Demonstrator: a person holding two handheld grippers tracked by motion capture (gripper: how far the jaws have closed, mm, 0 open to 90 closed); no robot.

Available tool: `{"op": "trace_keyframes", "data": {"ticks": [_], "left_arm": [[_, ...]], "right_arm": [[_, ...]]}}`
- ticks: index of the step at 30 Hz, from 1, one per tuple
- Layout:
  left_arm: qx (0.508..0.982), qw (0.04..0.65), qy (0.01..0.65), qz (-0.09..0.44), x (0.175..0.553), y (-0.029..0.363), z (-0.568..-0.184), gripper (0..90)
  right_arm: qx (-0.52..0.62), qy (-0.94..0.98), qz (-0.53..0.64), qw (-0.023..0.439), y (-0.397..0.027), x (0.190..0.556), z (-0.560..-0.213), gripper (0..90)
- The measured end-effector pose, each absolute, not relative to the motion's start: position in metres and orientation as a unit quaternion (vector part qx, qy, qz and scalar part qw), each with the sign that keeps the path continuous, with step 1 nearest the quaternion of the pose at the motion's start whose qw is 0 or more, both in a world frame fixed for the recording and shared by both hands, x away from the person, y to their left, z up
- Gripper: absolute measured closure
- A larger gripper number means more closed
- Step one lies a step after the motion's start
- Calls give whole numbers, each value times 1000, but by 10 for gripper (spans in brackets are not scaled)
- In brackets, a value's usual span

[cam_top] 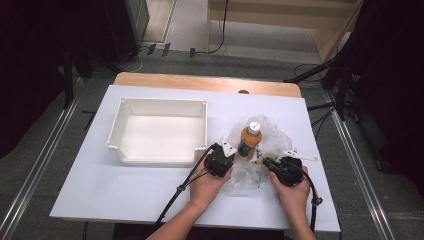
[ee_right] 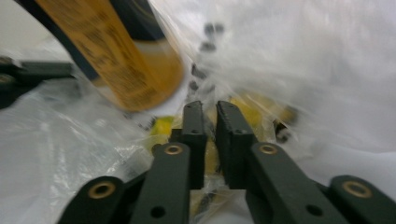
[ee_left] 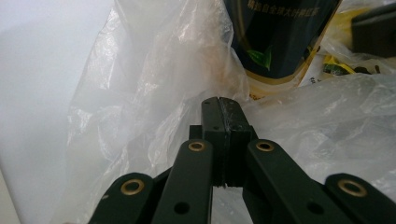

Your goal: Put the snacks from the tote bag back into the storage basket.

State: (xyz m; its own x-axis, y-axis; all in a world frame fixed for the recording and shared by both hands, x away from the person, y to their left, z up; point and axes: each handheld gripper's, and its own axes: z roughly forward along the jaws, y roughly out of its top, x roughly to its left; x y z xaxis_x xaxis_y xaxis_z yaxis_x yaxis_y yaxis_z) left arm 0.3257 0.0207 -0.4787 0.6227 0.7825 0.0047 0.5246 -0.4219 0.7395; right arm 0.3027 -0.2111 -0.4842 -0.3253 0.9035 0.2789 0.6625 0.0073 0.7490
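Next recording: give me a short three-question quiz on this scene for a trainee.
1. True or false: the bottle lies inside the white bin.
2. What is the left gripper pinching? A) the bottle cap B) the plastic bag C) a cable
3. Which gripper shows a gap between its jaws?

Key
1. False: the bottle stands on the bag, to the right of the bin.
2. B: its jaws are closed on a fold of the bag just in front of the bottle.
3. The right gripper: its jaws stand slightly apart over the bag; whether film is caught between them is unclear.
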Motion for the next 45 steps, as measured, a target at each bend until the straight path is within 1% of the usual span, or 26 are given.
{"op": "trace_keyframes", "data": {"ticks": [7, 10, 14, 18, 29, 32, 38, 40, 45], "left_arm": [[823, 365, 400, 172, 326, 23, -478, 900], [821, 369, 403, 169, 326, 23, -479, 900], [820, 370, 402, 168, 326, 23, -479, 900], [820, 370, 403, 166, 326, 24, -478, 900], [820, 372, 404, 164, 326, 24, -478, 900], [819, 372, 405, 164, 326, 24, -479, 900], [818, 374, 405, 165, 326, 24, -479, 900], [817, 376, 405, 165, 326, 24, -479, 900], [817, 374, 405, 166, 326, 24, -479, 900]], "right_arm": [[513, 679, 489, 188, -204, 291, -451, 586], [499, 675, 505, 200, -199, 288, -441, 503], [476, 675, 521, 214, -193, 286, -433, 431], [469, 679, 523, 215, -187, 288, -429, 376], [474, 671, 527, 218, -167, 307, -429, 319], [477, 669, 525, 222, -160, 314, -431, 288], [479, 664, 527, 229, -154, 322, -433, 285], [482, 661, 525, 235, -153, 322, -433, 270], [482, 659, 526, 238, -149, 324, -436, 297]]}}
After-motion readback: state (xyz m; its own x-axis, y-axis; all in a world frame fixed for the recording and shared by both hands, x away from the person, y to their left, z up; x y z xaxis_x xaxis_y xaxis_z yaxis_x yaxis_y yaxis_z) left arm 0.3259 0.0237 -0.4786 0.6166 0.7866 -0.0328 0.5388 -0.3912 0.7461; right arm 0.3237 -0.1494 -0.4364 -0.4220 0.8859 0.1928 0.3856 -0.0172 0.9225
